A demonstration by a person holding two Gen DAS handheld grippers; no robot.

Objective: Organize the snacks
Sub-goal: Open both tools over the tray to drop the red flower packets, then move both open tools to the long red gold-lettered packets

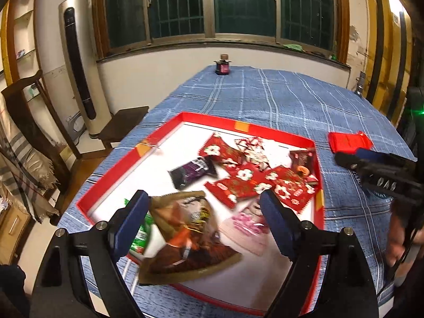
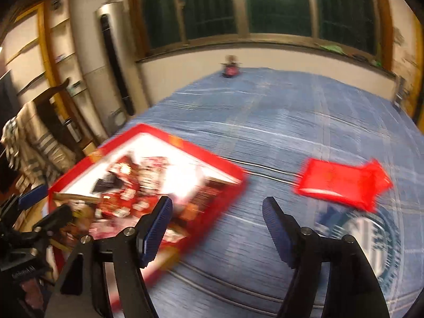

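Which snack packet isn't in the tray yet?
The plain red packet lying alone on the blue checked cloth, right of the red-rimmed tray. Every other packet lies inside the tray.

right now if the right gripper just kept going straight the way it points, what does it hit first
Most likely the blue plaid tablecloth. The right gripper is open and aimed between the red tray and the loose red packet, with neither squarely in line. The view is blurred, so depth is uncertain.
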